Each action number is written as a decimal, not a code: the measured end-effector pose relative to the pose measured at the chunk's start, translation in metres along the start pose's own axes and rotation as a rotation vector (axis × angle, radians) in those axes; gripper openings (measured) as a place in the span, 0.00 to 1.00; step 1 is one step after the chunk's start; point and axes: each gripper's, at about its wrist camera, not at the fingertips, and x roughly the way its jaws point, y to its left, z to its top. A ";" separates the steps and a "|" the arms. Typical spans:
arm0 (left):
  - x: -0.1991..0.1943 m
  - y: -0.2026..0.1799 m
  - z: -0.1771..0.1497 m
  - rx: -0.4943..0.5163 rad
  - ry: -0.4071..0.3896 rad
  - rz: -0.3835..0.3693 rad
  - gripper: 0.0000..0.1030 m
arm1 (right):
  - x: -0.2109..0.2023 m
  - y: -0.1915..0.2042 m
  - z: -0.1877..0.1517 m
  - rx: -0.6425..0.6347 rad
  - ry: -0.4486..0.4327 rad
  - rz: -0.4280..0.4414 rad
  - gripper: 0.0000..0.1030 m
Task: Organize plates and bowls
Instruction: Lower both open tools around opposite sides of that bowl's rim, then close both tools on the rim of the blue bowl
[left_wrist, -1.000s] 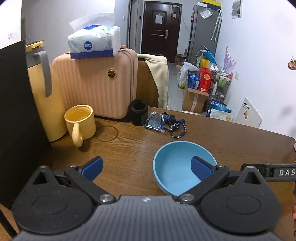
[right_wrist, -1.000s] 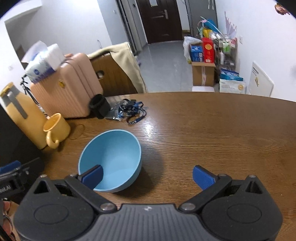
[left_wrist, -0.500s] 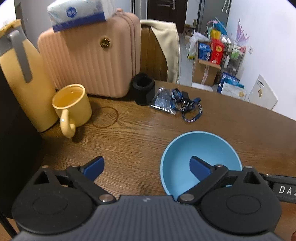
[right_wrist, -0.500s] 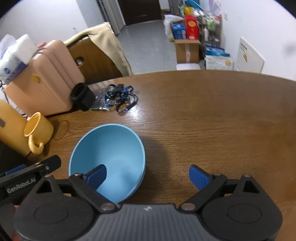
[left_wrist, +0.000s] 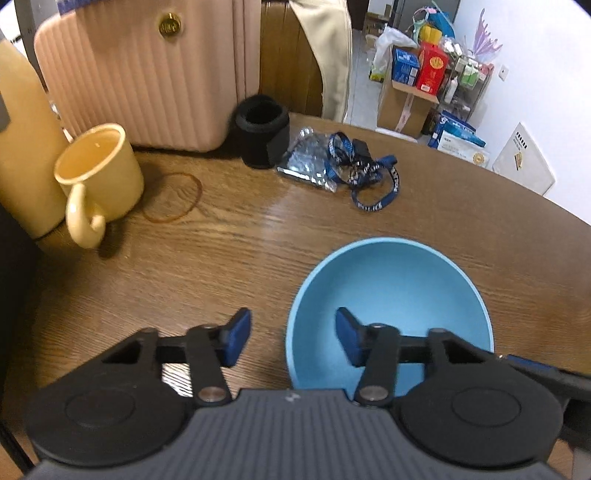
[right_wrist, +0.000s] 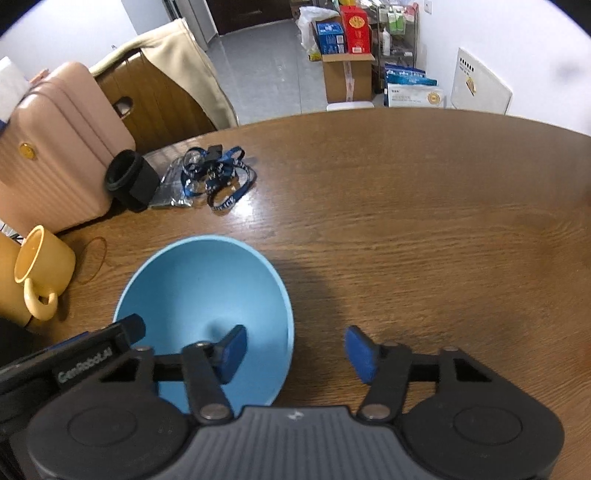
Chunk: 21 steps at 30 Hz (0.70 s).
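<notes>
I've got both tongs straddling the blue bowl (left_wrist: 391, 295) on the wooden table (left_wrist: 229, 251) — one on each side of it. On the left gripper (left_wrist: 291, 338) the jaws have just been closing: one blue pad sits inside the bowl, the other outside over the table, the bowl's near wall between them with a gap on each side, so no grip yet. Same on the right gripper (right_wrist: 295, 354), jaws have just been closing: left pad inside the bowl (right_wrist: 207, 291), right pad outside above the wood, rim between them, not pressed. From the right wrist I see the left gripper's black body over the bowl's opposite edge.

The bowl is empty — plain blue inside. Ahead and to the left of my left tongs stands a yellow mug (left_wrist: 98, 177); I can't tell whether anything is in it. A rubber band (left_wrist: 173, 197) lies just beside it. Farther ahead, a black cylindrical holder (left_wrist: 262, 131) with a dark interior, and beside that a blue lanyard (left_wrist: 364, 171) tangled over a clear plastic pouch (left_wrist: 304, 162). Behind stands a pink suitcase (left_wrist: 147, 74).
</notes>
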 end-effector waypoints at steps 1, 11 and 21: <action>0.003 0.000 0.001 -0.002 0.008 -0.002 0.41 | 0.003 0.001 0.000 -0.003 0.007 -0.004 0.46; 0.019 0.004 0.004 -0.013 0.033 -0.022 0.16 | 0.016 0.009 -0.001 -0.013 0.028 -0.008 0.17; 0.021 0.005 0.001 -0.003 0.016 -0.018 0.10 | 0.017 0.009 -0.005 -0.028 0.001 0.001 0.07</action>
